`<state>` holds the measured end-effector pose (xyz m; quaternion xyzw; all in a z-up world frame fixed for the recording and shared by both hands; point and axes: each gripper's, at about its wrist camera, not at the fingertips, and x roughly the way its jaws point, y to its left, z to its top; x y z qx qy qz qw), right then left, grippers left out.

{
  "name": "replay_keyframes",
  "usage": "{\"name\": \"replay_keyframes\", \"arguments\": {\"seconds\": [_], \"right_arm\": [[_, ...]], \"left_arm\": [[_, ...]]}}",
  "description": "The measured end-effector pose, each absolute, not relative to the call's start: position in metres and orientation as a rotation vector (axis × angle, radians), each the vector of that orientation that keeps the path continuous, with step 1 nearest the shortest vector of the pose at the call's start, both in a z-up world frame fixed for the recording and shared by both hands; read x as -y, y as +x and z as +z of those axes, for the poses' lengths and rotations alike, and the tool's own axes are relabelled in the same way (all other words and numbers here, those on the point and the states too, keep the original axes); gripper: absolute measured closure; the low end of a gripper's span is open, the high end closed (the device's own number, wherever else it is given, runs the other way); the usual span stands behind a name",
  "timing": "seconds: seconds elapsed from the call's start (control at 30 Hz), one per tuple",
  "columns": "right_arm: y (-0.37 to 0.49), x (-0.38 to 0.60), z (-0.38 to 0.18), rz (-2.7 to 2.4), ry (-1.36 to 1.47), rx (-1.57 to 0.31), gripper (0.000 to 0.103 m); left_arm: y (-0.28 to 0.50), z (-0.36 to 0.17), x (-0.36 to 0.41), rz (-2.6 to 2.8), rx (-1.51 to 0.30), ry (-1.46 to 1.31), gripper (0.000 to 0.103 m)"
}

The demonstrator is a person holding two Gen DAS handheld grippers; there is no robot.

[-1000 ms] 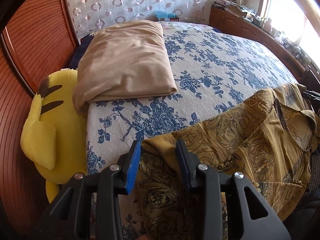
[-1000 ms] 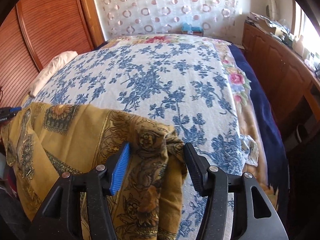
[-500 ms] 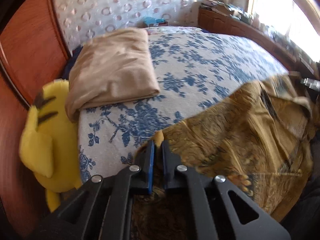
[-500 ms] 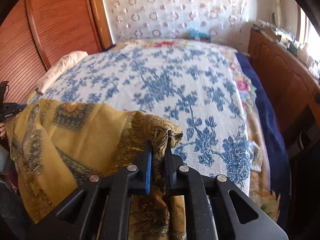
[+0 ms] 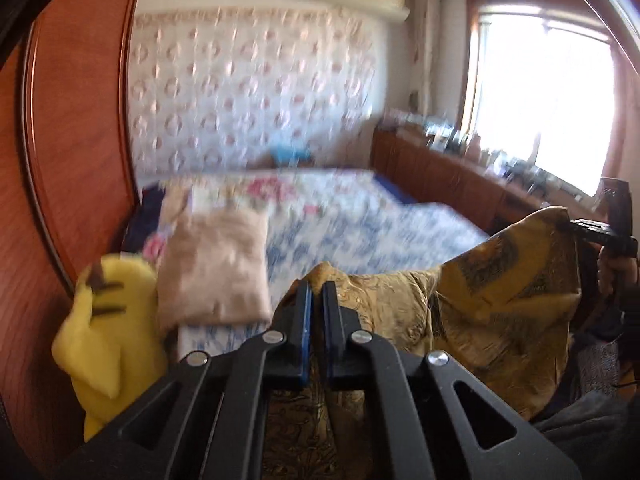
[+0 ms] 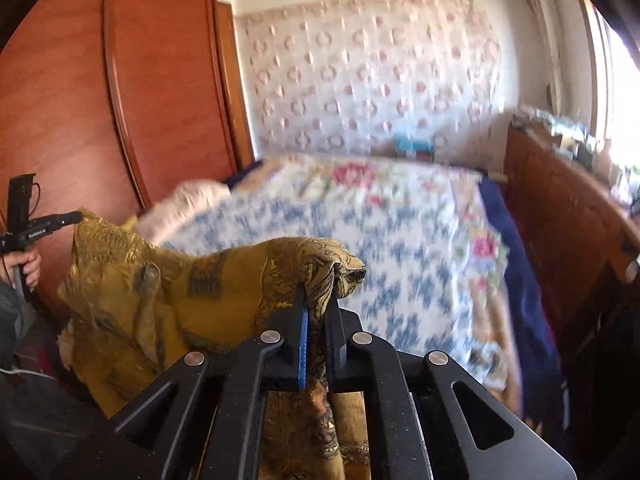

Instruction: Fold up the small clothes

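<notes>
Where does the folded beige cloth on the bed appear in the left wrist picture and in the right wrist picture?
Left wrist view: the folded beige cloth lies left of centre, beside the yellow plush toy.
Right wrist view: only a pale, blurred edge shows at the left, by the wardrobe; probably the same cloth.
Shared landmark: the small blue object at the far end of the bed.

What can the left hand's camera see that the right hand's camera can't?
Only the left wrist view shows the yellow plush toy beside the bed and the bright window. Only the right wrist view shows the bed's dark blue edge. Both show the mustard patterned garment pinched at each end, the flowered bedspread and the folded beige cloth.
</notes>
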<state>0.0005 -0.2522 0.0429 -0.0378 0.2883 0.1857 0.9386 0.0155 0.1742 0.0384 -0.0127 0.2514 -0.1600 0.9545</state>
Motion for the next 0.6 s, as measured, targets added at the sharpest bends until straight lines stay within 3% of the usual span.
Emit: {"name": "replay_keyframes", "arguments": {"seconds": [0.4,0.6], "right_arm": [[-0.070,0.248,0.220,0.380,-0.224,-0.274,0.100],[-0.058,0.239,0.268,0.336,-0.317,-0.212,0.100]], "left_arm": [[-0.025,0.183,-0.172,-0.395,-0.152,-0.029,0.101],[-0.001,0.216,-0.193,-0.325,-0.091,-0.024,0.101]]}}
